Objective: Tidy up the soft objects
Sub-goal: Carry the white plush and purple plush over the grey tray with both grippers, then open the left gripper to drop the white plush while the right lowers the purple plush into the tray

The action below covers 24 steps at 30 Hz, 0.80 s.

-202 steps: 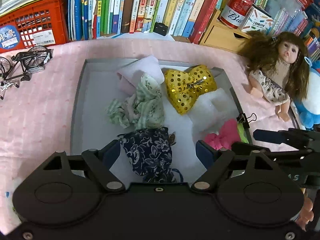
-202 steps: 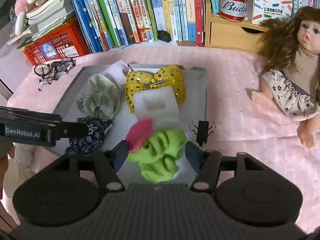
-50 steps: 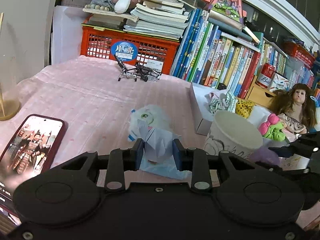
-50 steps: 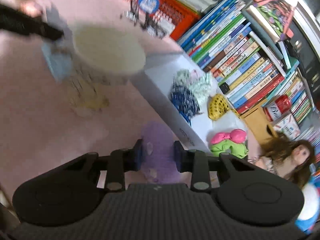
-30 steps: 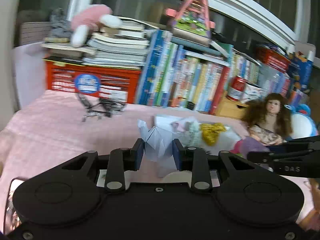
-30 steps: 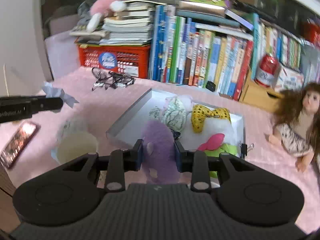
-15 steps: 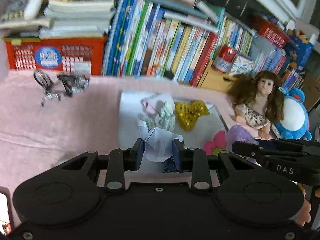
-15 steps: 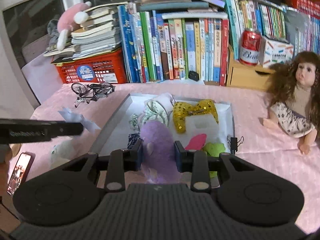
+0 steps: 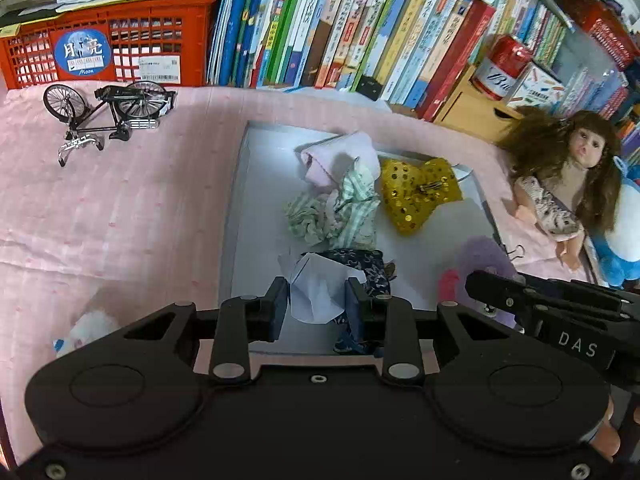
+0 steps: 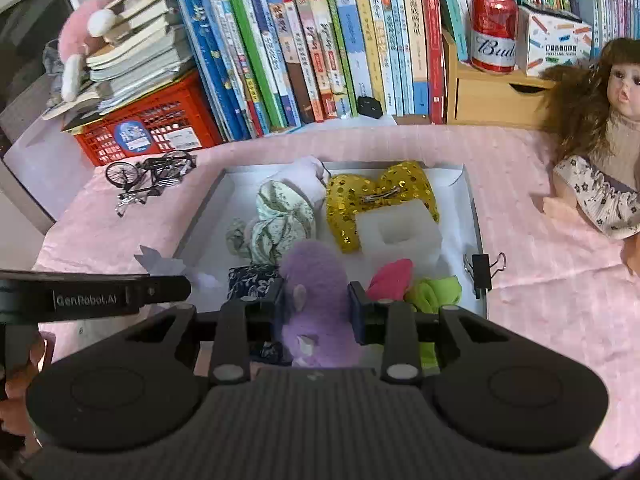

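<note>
The left gripper (image 9: 316, 304) has its jaws pressed in on a crumpled white tissue (image 9: 318, 292), which bulges up and forward from between the pads and hangs over the near edge of the grey tray (image 9: 240, 184). Just past the tissue, lying in the tray, is a dark navy floral pouch (image 9: 360, 262), and beyond that a bundle of pale green striped cloth (image 9: 336, 216), a pink folded cloth (image 9: 332, 156) and a gold sequin bow (image 9: 416, 194). The right gripper (image 10: 316, 304) is clamped on a purple plush toy (image 10: 314, 280), squeezed at its middle so that the fuzzy top stands up above the pads; it too is poised over the tray's near end. Directly to the right of that plush, in the tray, sit a pink soft piece (image 10: 390, 274) and a lime green cloth (image 10: 436, 288), with a white foam block (image 10: 400, 234) behind them, touching the gold bow. A black binder clip (image 10: 482, 268) is at the tray's right rim. The tray rests on a pink tablecloth (image 9: 120, 208); a small model bicycle (image 9: 108, 110) stands well off to the left, a doll (image 9: 568, 184) lies to the right, and a row of books (image 10: 320, 52) lines the back.
</note>
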{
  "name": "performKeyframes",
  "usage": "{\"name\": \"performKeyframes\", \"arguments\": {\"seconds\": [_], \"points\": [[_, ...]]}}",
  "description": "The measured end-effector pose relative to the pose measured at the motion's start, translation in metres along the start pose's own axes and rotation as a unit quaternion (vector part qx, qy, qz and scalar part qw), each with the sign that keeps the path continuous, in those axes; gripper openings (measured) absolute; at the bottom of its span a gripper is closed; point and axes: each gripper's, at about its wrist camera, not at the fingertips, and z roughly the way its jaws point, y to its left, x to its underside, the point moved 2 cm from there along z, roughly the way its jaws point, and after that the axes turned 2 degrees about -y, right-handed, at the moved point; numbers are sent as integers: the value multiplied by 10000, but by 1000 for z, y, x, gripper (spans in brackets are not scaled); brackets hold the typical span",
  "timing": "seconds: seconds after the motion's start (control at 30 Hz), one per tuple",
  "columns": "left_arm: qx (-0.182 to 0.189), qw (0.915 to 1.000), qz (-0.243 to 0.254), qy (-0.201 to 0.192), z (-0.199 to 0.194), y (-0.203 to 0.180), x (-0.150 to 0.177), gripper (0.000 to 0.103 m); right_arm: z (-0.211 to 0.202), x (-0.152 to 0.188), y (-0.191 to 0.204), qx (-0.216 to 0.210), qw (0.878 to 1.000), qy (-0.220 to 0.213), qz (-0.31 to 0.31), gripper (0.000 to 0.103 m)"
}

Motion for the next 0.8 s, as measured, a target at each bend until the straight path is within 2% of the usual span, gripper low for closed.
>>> {"name": "performKeyframes", "arguments": {"seconds": [0.47,0.8], "points": [[-367,9978,-240,494,36,2,-4,29,36,-5,-1,-77,9989,426,163,38],[-349,9953,-324,844,55,-4,-2,24,48,-4,-11,216,9978,566,261,38]]}}
